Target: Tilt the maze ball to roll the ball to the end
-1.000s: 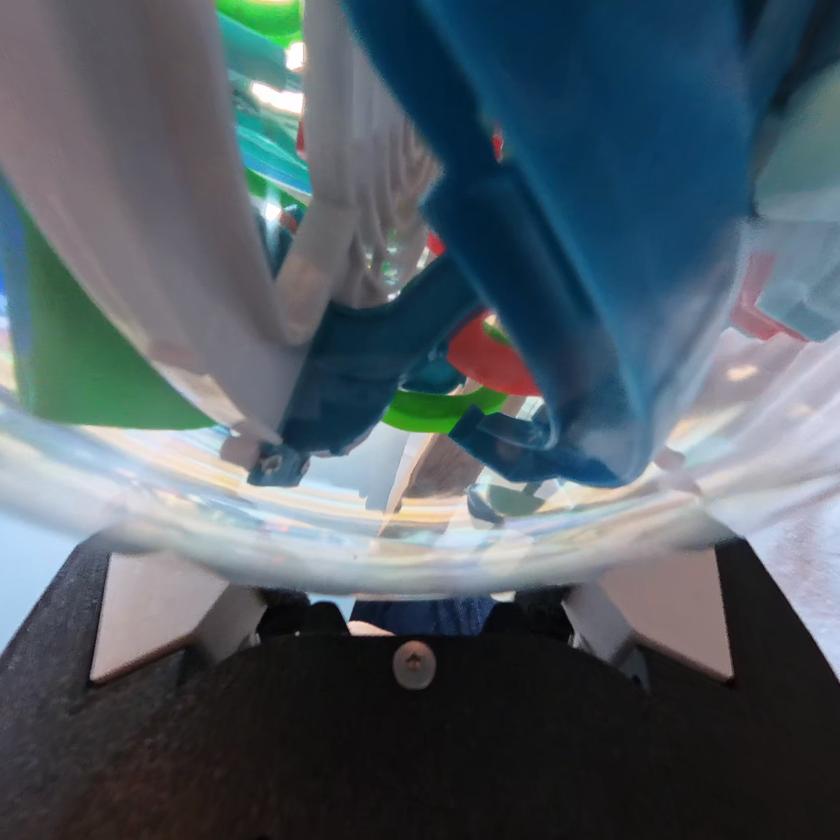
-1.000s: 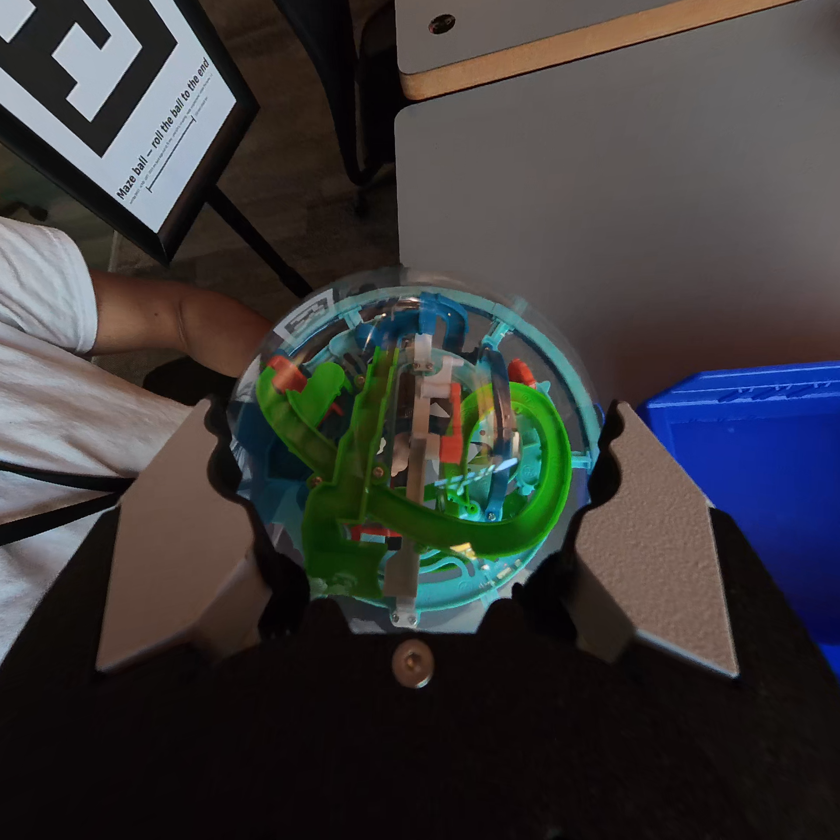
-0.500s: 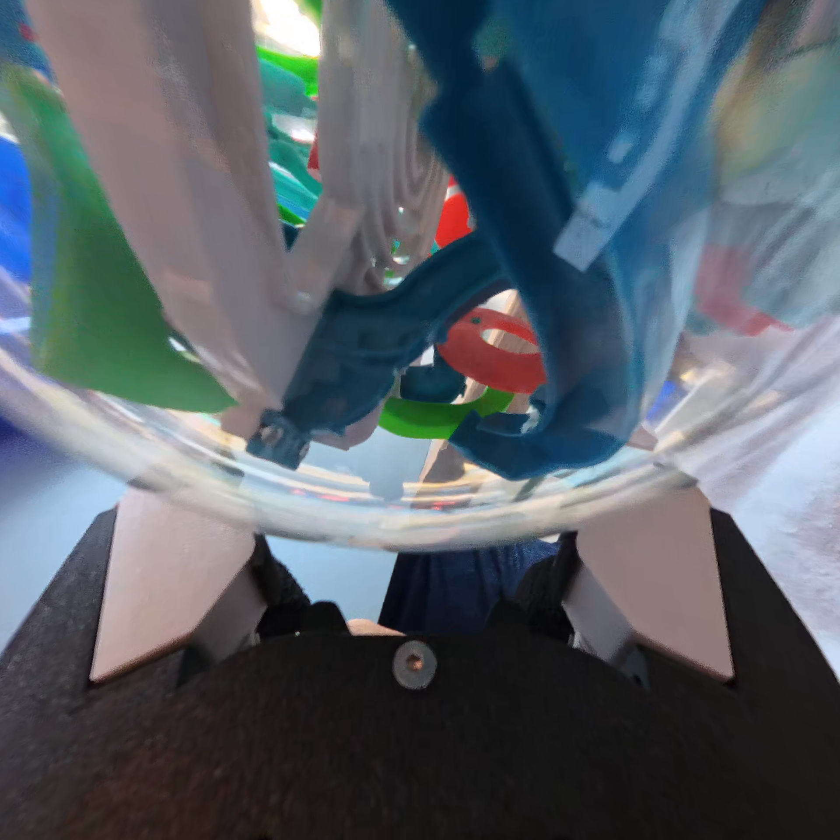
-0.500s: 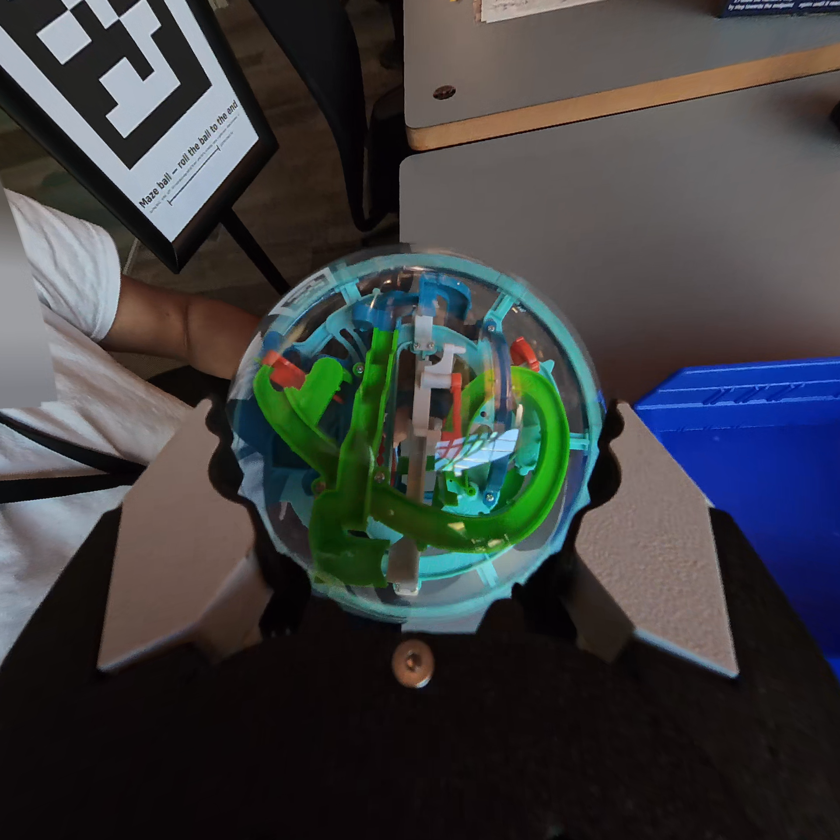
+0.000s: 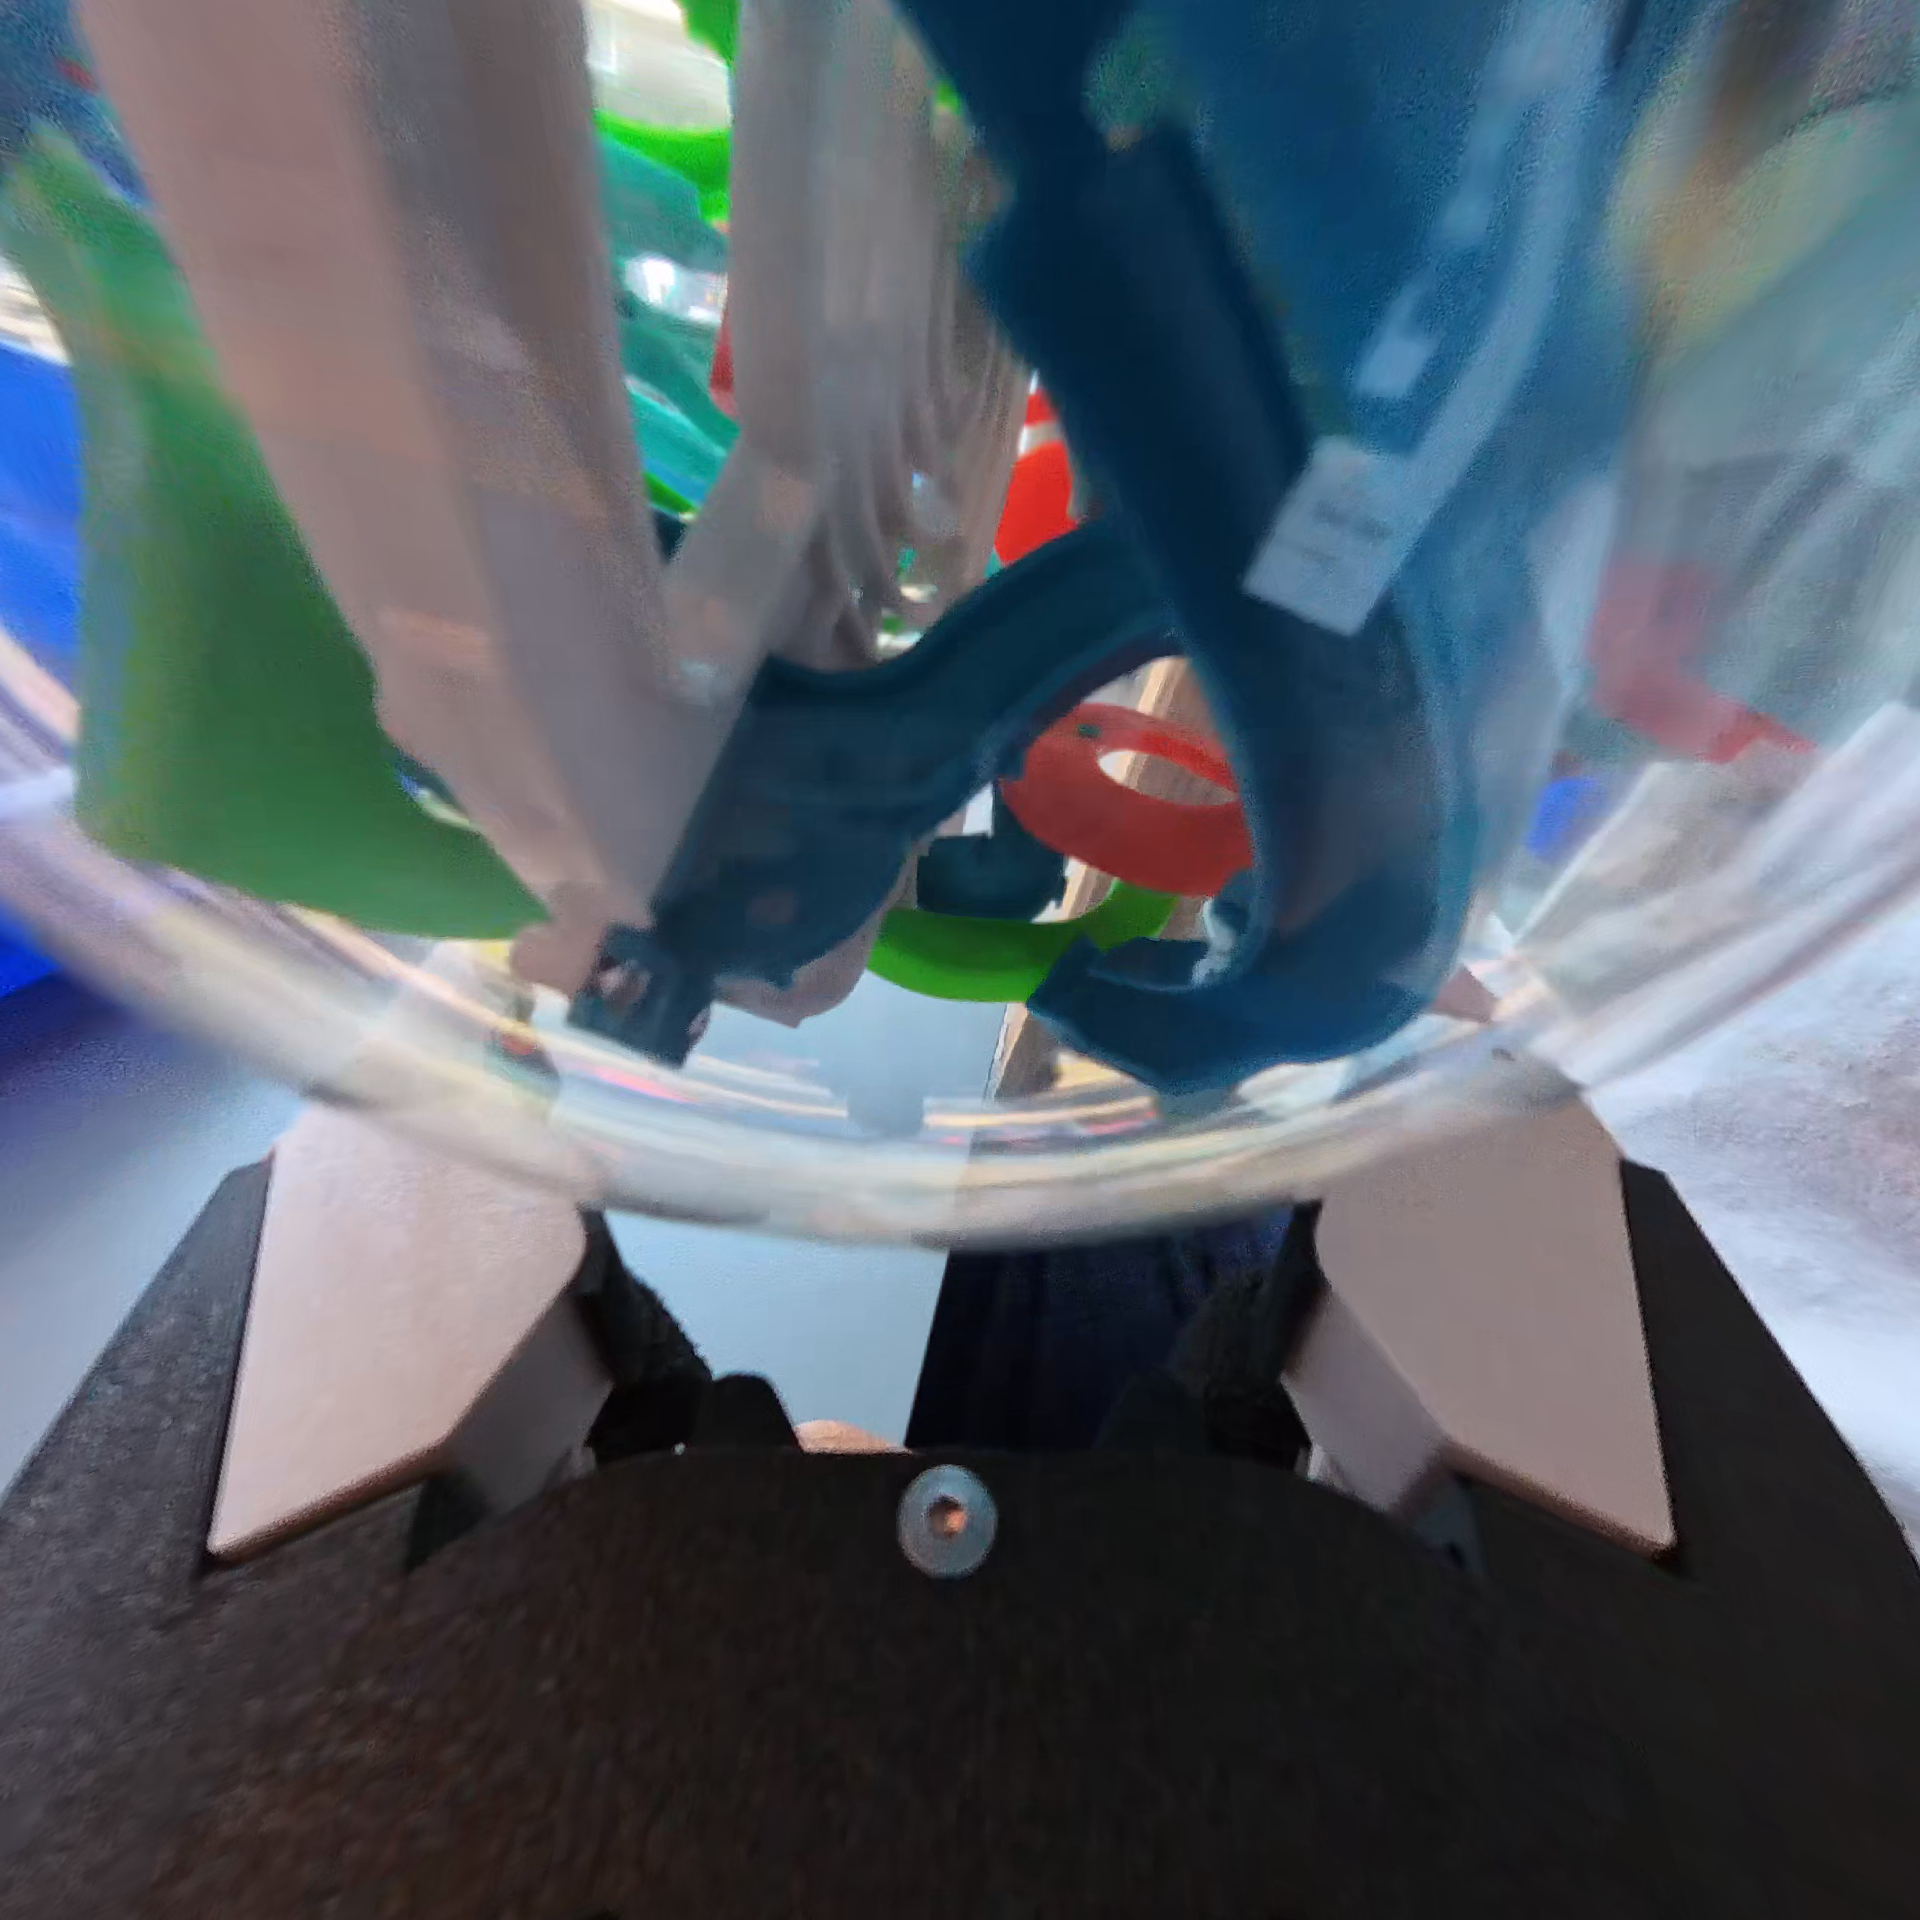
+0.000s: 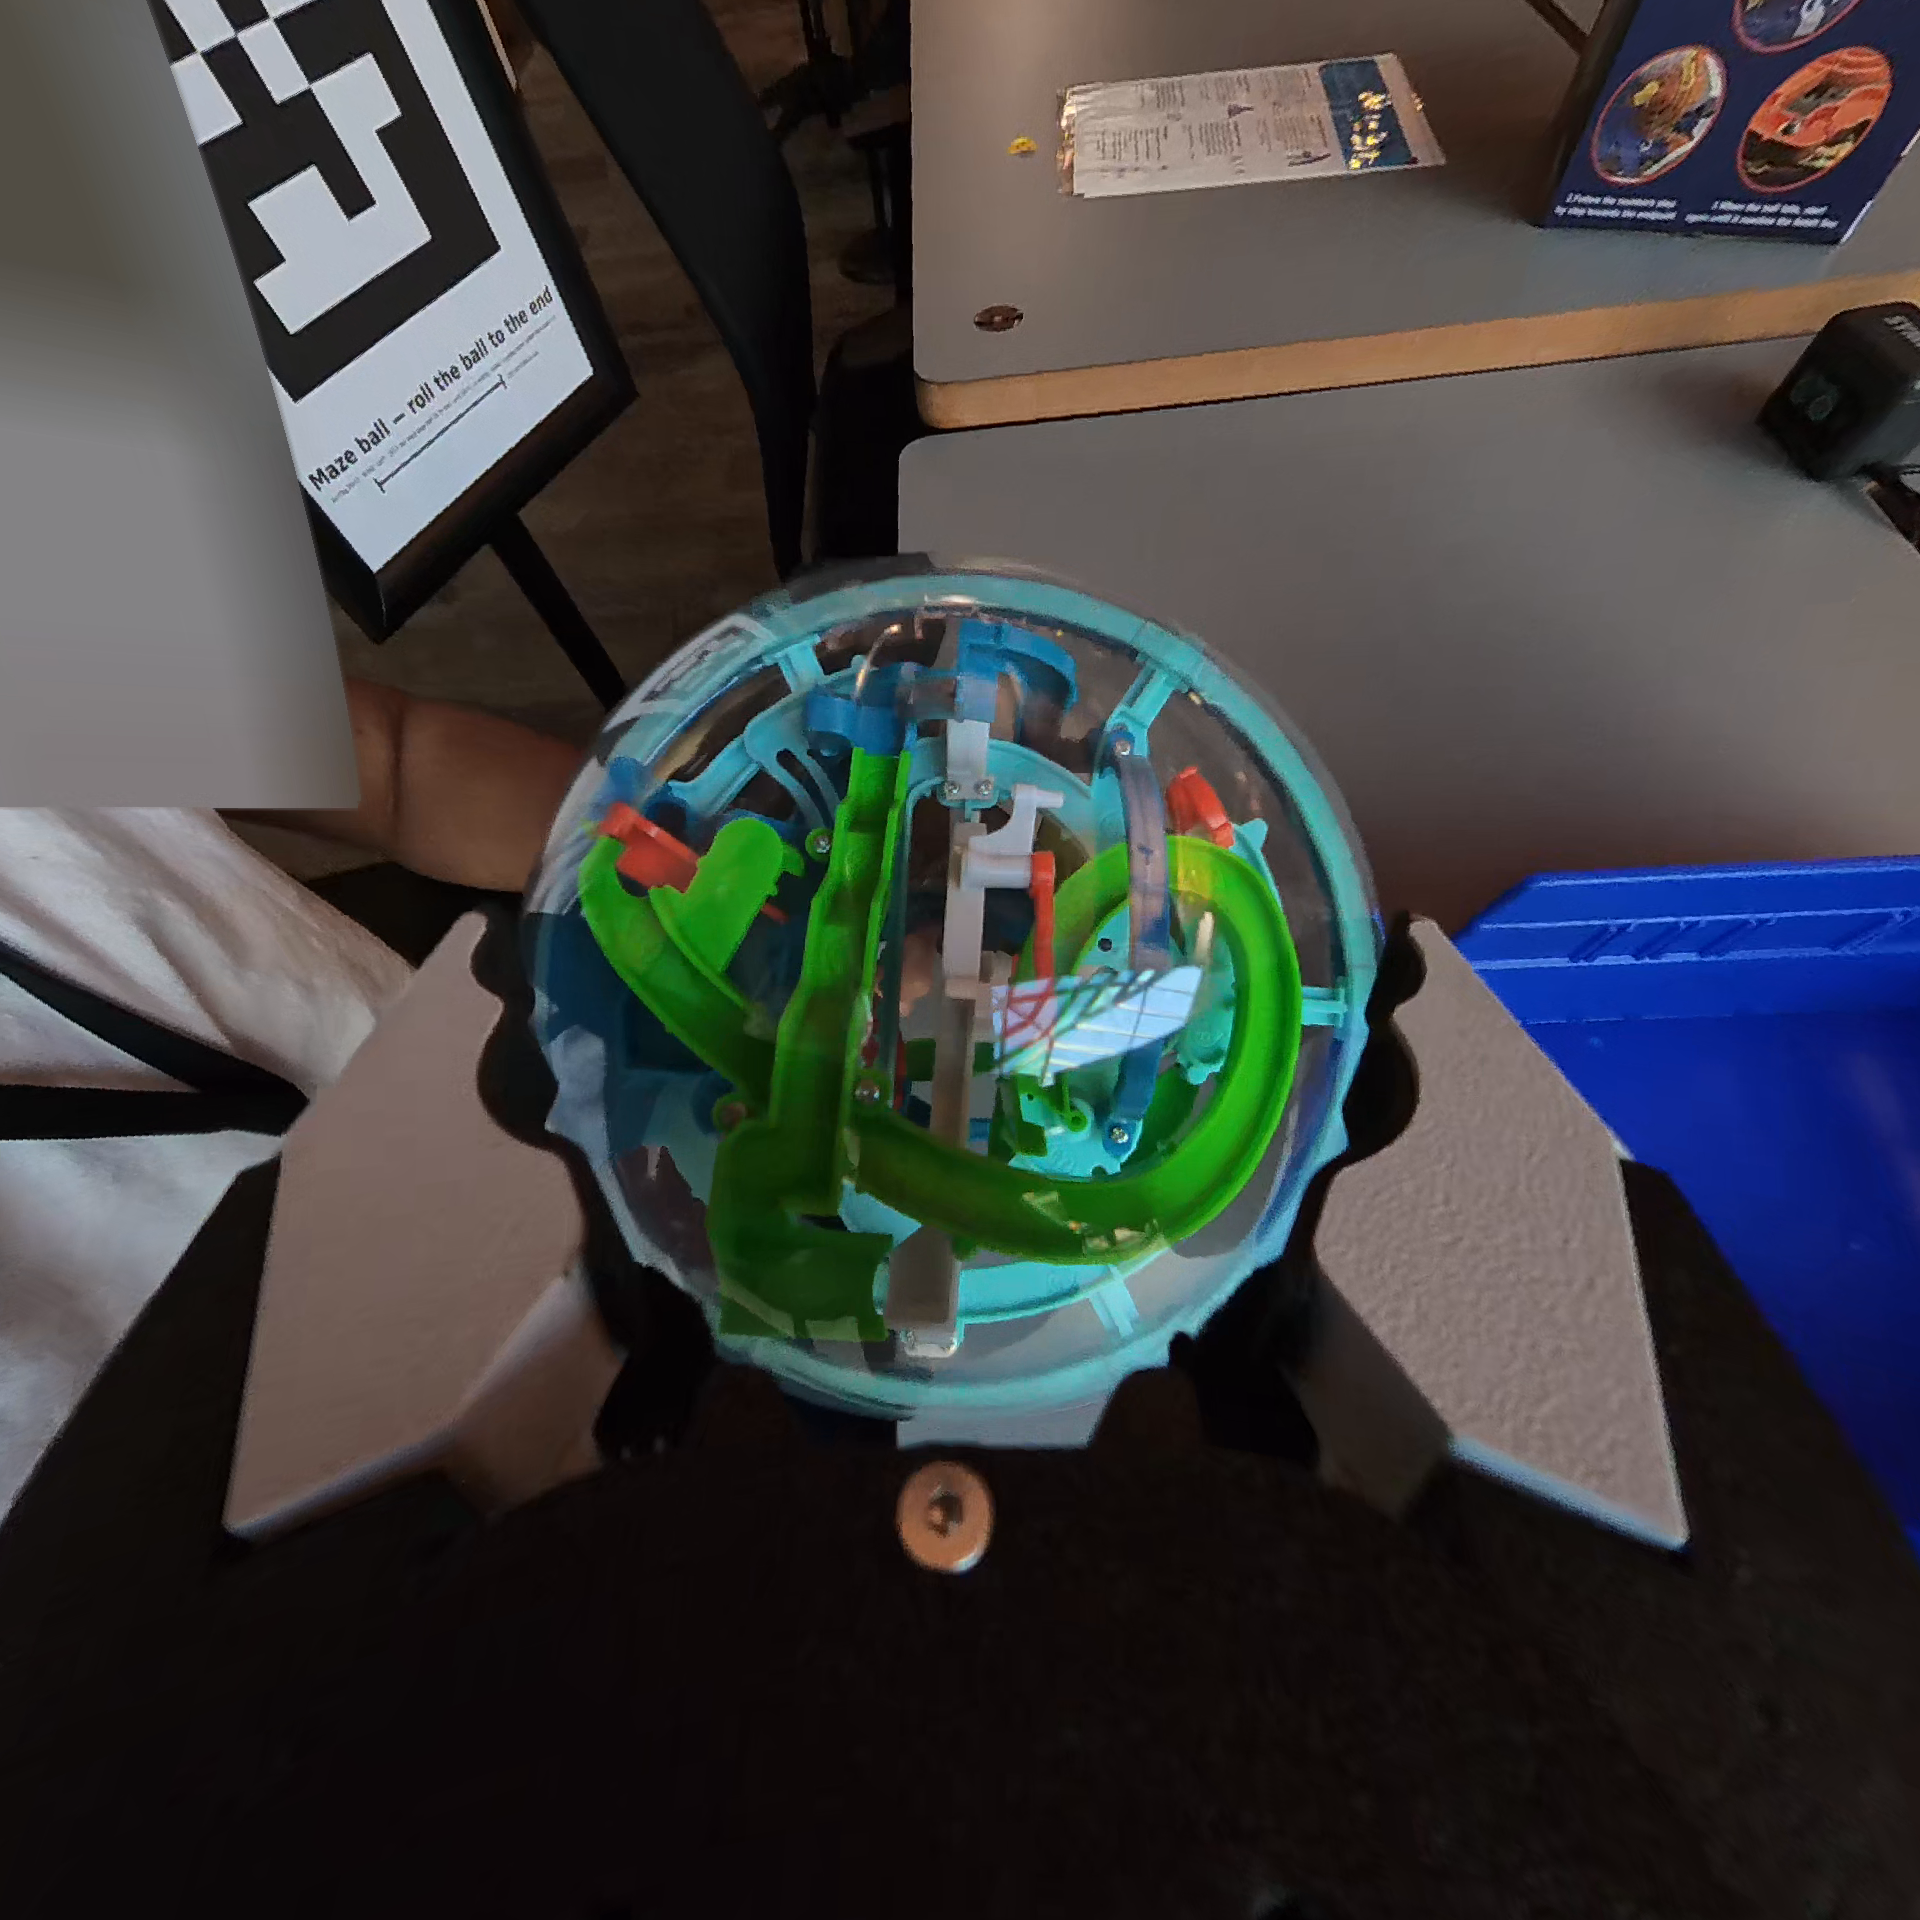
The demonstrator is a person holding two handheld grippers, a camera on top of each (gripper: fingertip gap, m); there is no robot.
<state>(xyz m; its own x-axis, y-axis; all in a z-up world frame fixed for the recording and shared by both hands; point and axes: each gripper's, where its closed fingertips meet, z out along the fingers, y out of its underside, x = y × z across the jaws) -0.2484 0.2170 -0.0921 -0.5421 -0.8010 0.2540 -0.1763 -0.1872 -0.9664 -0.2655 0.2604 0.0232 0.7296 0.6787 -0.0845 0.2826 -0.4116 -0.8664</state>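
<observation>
- The maze ball [image 6: 951, 997], a clear sphere with green, teal, blue, red and white tracks inside, sits between the two fingers of the right gripper [image 6: 951, 1039]; the dark scalloped edges of the fingers [image 6: 520, 1049] meet the shell on its left and right sides, so the gripper is clamped on it, jaws wide
- It is held above the near left corner of a grey table [image 6: 1455, 623]; its underside is hidden by the gripper body
- The small ball that runs on the tracks cannot be made out in either view; a bright reflection on the shell covers part of the right-hand tracks
- In the left wrist view the maze ball [image 5: 935, 623] fills the upper frame, blurred and cut off at the top and both sides; only its lower curve is clear
- The left gripper [image 5: 940, 1164] lies under that curve, its pale fingers [image 5: 416, 1299] spread wide; their tips vanish behind the shell, so whether they press on it cannot be told
- A blue bin [image 6: 1714, 1039] lies to the right, cut off by the frame
- Far left stands a black-framed sign [image 6: 416, 312], partly under a grey patch; a person's arm [image 6: 457, 769] and white shirt [image 6: 156, 987] show at left, partly hidden
- On a farther table lie a leaflet [image 6: 1247, 125] and a dark blue box [image 6: 1725, 114], the box cut off; a black device [image 6: 1860, 384] is cut off at far right
</observation>
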